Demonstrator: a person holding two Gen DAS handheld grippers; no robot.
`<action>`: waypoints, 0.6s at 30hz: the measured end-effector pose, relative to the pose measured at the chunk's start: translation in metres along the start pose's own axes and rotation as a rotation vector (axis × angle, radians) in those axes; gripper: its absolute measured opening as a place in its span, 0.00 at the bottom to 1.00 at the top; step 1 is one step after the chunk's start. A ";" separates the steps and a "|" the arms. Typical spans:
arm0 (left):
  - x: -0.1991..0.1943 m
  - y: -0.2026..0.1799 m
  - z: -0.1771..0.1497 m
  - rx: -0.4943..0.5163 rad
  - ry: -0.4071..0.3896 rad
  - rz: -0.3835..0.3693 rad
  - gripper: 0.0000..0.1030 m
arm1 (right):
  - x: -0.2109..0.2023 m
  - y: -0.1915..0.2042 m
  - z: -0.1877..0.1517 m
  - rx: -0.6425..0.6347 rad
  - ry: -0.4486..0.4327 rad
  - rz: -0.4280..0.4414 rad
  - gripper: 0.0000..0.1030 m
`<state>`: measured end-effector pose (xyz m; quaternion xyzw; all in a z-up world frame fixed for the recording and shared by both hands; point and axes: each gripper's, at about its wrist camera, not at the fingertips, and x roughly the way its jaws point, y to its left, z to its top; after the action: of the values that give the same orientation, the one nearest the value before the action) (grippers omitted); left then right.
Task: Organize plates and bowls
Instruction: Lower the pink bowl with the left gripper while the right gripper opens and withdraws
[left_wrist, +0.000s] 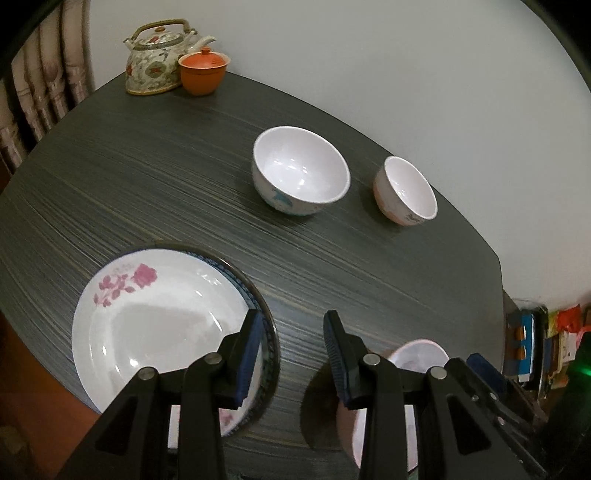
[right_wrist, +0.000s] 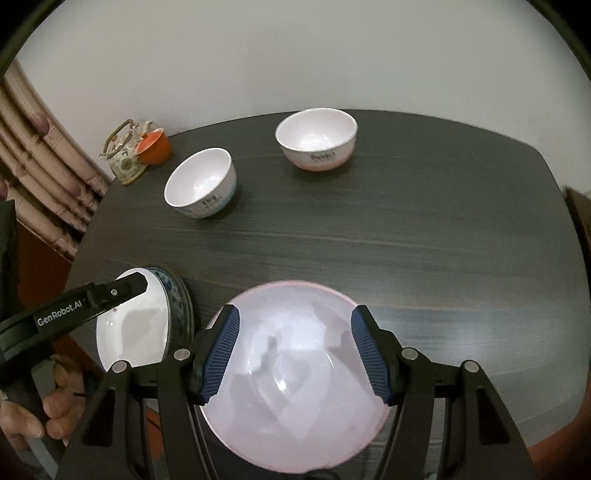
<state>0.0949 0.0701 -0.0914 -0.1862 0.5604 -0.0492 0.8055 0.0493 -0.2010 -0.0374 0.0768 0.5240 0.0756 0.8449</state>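
Tabletop (right_wrist: 406, 229) of dark streaked wood meets a white wall (right_wrist: 258, 55); both tongs gape, holding nothing.

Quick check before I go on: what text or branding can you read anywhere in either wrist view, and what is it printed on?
"GenRobot.AI": white lettering on the black body of the left gripper, seen from the right wrist.
Dark print on the blue-patterned bowl: too blurred to read.
Dark print on the pink-based bowl: too blurred to read.
Items past the table edge: unreadable.
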 end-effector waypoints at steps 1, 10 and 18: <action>0.001 0.003 0.003 -0.005 0.000 0.005 0.34 | 0.000 0.003 0.003 -0.010 0.000 0.002 0.59; 0.014 0.024 0.044 -0.065 -0.018 0.043 0.34 | 0.020 0.036 0.035 -0.100 0.065 0.089 0.59; 0.030 0.033 0.081 -0.090 -0.047 0.051 0.34 | 0.047 0.057 0.075 -0.116 0.079 0.132 0.59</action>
<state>0.1759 0.1119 -0.1053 -0.2088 0.5475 0.0011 0.8103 0.1349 -0.1393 -0.0337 0.0592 0.5456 0.1642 0.8196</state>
